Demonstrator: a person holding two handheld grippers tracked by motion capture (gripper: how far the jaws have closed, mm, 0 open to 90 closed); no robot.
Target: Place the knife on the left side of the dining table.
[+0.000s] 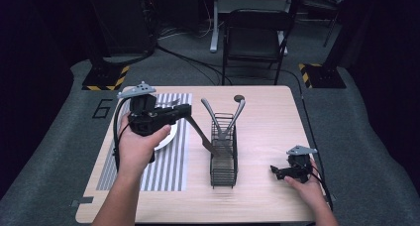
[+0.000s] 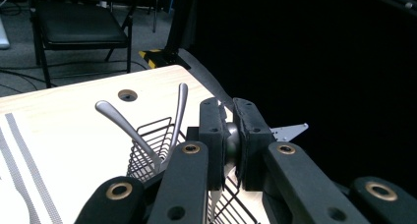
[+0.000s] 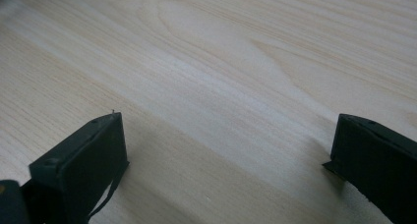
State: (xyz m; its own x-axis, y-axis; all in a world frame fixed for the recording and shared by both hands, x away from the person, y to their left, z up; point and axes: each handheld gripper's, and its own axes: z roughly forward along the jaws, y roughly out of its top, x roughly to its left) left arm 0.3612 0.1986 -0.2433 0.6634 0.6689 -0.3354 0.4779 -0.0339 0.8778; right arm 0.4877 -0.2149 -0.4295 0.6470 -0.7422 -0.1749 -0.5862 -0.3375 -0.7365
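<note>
While the left tool (image 1: 185, 112) is clamped on the handle of a knife (image 1: 202, 135), it hangs above the counter (image 1: 262, 122) between a plate (image 1: 168, 134) and a wire rack (image 1: 224, 151). From that grip the knife slants down and toward the rack, its tip at the rack's near-left side. In the left gripper view the pads (image 2: 212, 135) press on the grey metal handle from both sides. Two more utensils (image 1: 212, 114) stand in the rack, handles leaning apart in a V.

Well apart, near the counter's right front edge, the right tool (image 1: 274, 170) sits low with its jaws spread wide and nothing between them; the right gripper view shows bare pale woodgrain between the two black pads (image 3: 93, 155).

Light wood covers the counter, with a small round hole (image 1: 238, 98) near its far edge. A grey-and-white striped mat (image 1: 168, 161) lies on the left part, under the plate.

Around the counter is grey carpet (image 1: 366, 137), marked with a "6" at the left. Behind stands a black folding chair (image 1: 255, 37), with cables trailing on the floor and yellow-black striped stand bases (image 1: 104, 80) at both sides. Beyond that, the room is dark.
</note>
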